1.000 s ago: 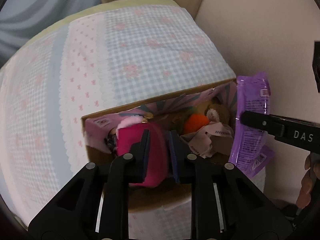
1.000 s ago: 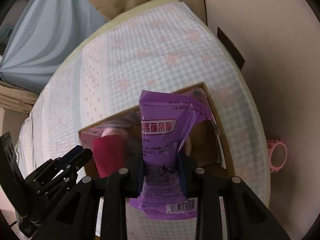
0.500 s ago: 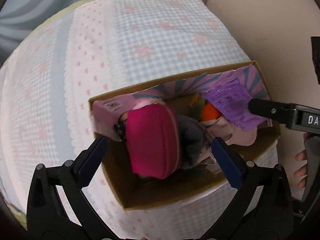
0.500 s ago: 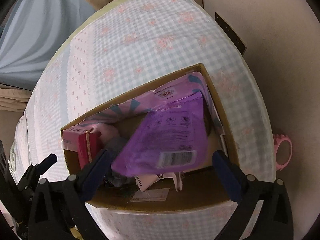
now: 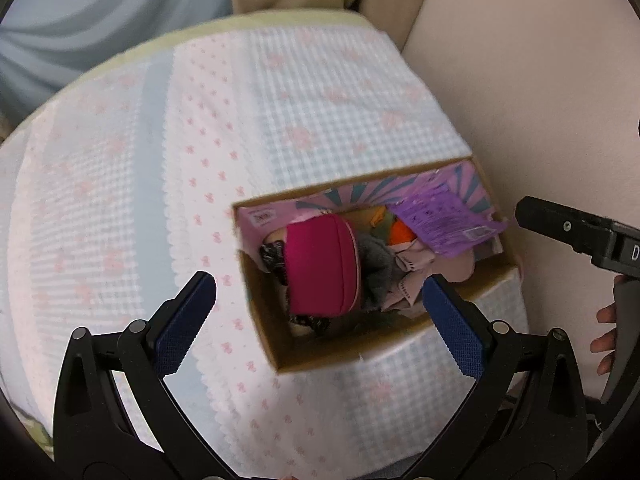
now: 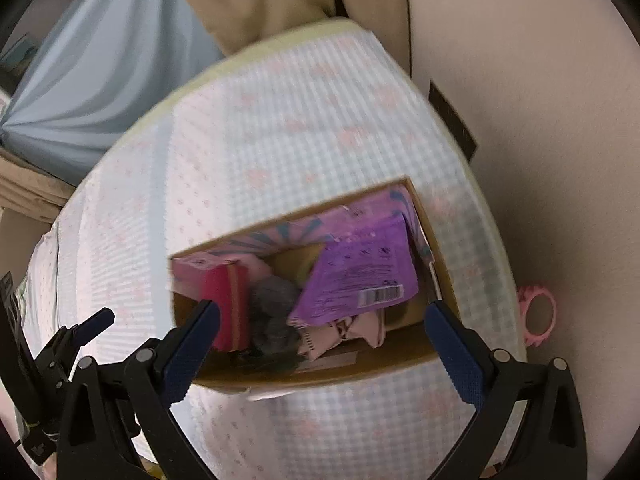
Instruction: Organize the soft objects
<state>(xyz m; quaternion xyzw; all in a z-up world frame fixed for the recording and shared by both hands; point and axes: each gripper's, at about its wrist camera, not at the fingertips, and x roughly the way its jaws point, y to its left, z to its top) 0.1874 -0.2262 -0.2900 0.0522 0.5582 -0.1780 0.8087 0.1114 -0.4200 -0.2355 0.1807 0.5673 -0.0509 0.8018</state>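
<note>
A cardboard box [image 5: 260, 320] [image 6: 436, 232] sits near the front right corner of the bed. In it lie a magenta pouch [image 5: 322, 264] [image 6: 222, 304], a purple packet [image 5: 444, 220] [image 6: 360, 276], a grey soft item [image 5: 374, 264] [image 6: 274, 312], an orange plush [image 5: 402, 232] and crumpled pale pink cloth [image 5: 412, 284] [image 6: 348, 332]. My left gripper [image 5: 318, 300] is open and empty, above and short of the box. My right gripper [image 6: 322, 320] is open and empty, also held back from the box. The right gripper's side shows in the left wrist view [image 5: 576, 232].
The bed has a blue and pink checked cover [image 5: 160, 160] [image 6: 280, 128]. A beige wall [image 5: 540, 80] stands right of the bed. A pink ring-shaped object [image 6: 538, 314] lies by the bed's right edge. Blue curtain [image 6: 100, 64] hangs behind.
One second ago the left gripper held the magenta pouch and the right held the purple packet. Both opened and dropped them in the box, then pulled back and away from it.
</note>
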